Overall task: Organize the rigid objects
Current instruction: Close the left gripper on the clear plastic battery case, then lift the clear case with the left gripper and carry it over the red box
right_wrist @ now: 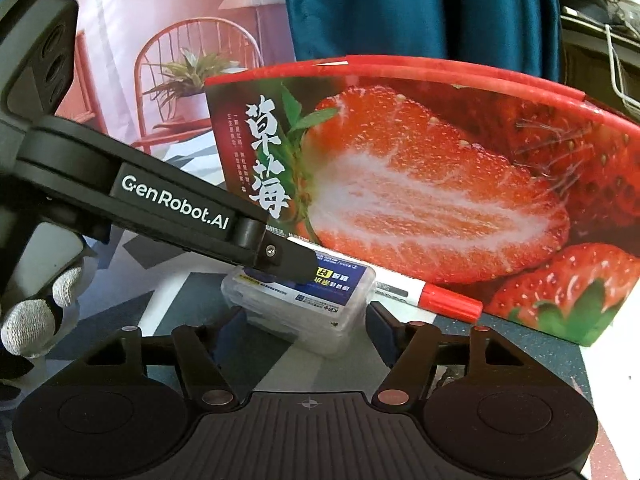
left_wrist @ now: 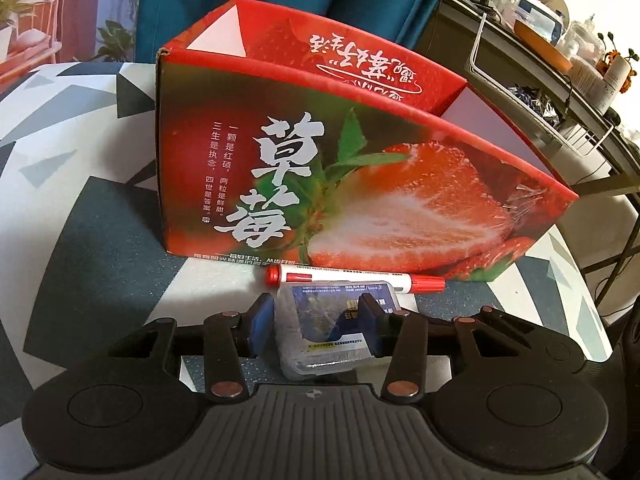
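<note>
With the case (left_wrist: 320, 320) and the marker (left_wrist: 352, 278) on the table (left_wrist: 120, 240) just near of the open box (left_wrist: 360, 184), nothing visibly packed, the left gripper (left_wrist: 316, 322) pinches the case, right gripper (right_wrist: 300, 320) spread around it.

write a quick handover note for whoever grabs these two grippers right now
Left gripper: shut on the clear plastic case, case on the table.
Right gripper: jaws straddle the same case, grip unclear.
Red marker lies between the case and the strawberry box, against the box's front.
Done: nothing seen in the box yet.
Left: case and marker, probably into the box.
</note>
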Demonstrator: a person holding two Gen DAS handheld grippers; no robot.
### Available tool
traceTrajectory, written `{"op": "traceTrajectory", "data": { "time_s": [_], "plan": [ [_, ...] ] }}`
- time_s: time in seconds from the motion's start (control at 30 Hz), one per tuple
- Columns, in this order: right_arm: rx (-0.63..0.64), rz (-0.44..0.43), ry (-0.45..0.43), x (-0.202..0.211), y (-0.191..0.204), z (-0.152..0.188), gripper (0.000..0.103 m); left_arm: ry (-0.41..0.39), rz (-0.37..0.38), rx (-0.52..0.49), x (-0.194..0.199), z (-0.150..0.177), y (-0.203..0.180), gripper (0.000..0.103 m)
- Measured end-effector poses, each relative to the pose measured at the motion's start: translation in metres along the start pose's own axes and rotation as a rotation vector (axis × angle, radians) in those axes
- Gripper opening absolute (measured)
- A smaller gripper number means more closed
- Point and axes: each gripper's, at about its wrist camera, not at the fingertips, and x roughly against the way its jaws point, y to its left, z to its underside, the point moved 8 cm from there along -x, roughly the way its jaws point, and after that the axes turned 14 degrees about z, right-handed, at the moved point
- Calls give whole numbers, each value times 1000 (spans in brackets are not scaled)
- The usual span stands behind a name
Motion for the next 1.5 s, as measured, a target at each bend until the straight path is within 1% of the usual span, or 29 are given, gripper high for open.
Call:
{"op": "traceTrajectory", "data": {
  "time_s": [0.07,0.17,0.43,0.53,0.63,0.8,0.9,1.13,1.27,1.5],
  "plan": [
    [-2,0,-3,0,-1,0,62,4,-2,5,2,1,0,48],
    [-4,5,-5,2,-3,1,59,8,-9,53,5,5,-1,47],
    [-21,-34,11,12,-6,3,59,5,-39,31,15,13,-8,47],
    [7,-24,-3,23,-1,5,59,5,-46,39,25,18,-13,47],
    [7,-3,14,31,5,11,58,4,-41,46,32,23,-17,47],
    [16,29,21,47,7,18,56,-7,-6,31,45,30,-29,47],
    [21,51,7,60,8,16,56,-22,6,10,52,30,-37,47],
    [53,89,-48,91,14,-3,56,-89,34,-24,79,22,-52,47],
    [85,112,-95,104,21,-23,56,-141,46,-34,96,11,-55,47],
    [106,117,-155,111,23,-59,56,-218,77,-53,115,-14,-57,47]
  ]
}}
